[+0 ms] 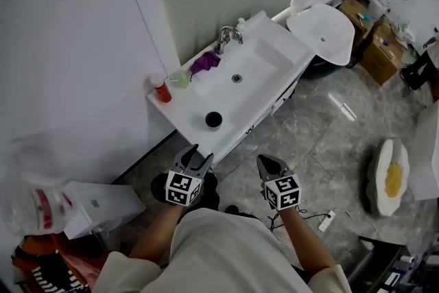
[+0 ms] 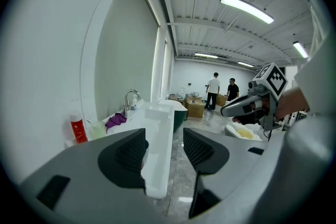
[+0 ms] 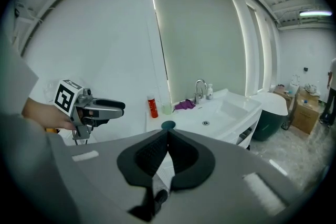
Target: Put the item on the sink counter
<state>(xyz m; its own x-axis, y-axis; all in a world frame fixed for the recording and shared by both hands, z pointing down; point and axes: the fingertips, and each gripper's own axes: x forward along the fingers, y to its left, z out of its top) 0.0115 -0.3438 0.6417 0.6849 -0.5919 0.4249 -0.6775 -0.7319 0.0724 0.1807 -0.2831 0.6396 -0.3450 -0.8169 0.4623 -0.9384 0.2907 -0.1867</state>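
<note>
A small dark round disc (image 1: 213,119) lies on the white sink worktop (image 1: 185,113) near its front edge, at about 7 o'clock from the basin drain (image 1: 236,78). The left gripper (image 1: 195,153) hangs off the worktop at the disc's 7 o'clock, its fingers apart and empty. The right gripper (image 1: 265,161) has its fingers together, holding nothing.

The person holds both grippers forward, side by side, tilted downward. The left gripper (image 1: 197,153) has its jaws partly apart, gripping nothing; the right gripper (image 1: 265,161) has its jaws pressed together.
</note>
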